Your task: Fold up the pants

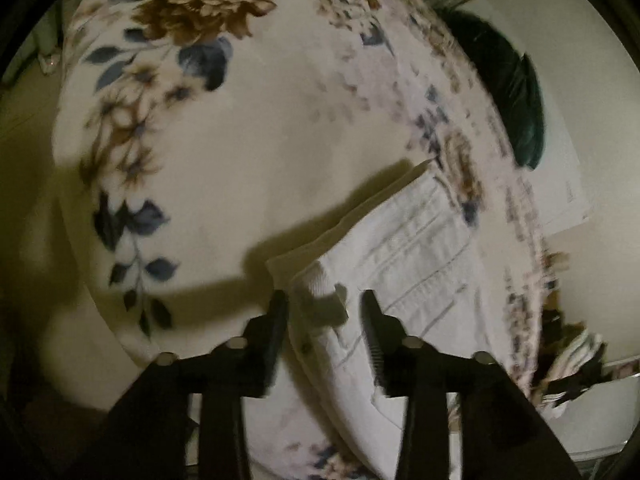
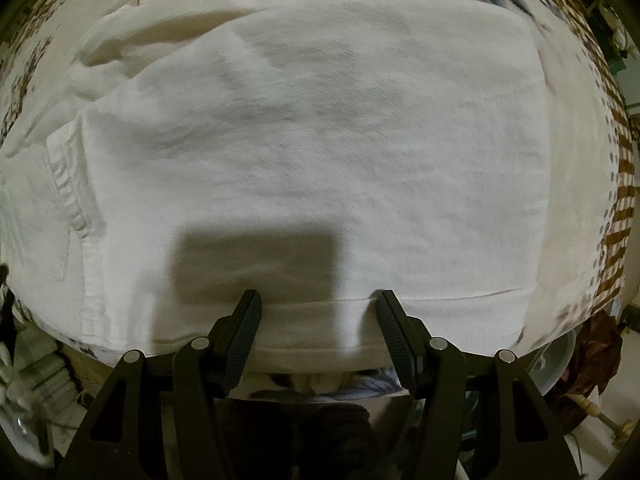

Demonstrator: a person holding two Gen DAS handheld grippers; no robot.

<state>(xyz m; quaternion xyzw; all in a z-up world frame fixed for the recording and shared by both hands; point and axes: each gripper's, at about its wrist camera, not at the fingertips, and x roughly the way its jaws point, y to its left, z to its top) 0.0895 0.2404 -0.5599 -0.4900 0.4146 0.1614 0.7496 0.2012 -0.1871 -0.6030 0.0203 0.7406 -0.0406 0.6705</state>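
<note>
White pants [image 2: 320,152] lie folded on the floral bed [image 1: 224,128], left gripper [image 1: 324,300] fingers spread astride the waistband corner, right gripper [image 2: 318,300] fingers spread at the near folded edge, probably squaring up.

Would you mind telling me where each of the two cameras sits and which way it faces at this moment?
Left wrist: on the left gripper, looking forward along its open fingers across the floral bedspread at a corner of the folded white pants; only the black fingers show.
Right wrist: on the right gripper, looking down over the near edge of the white pants, fingers open and spread above that edge.
Shared: both views see the same white pants lying on the floral bedspread.
</note>
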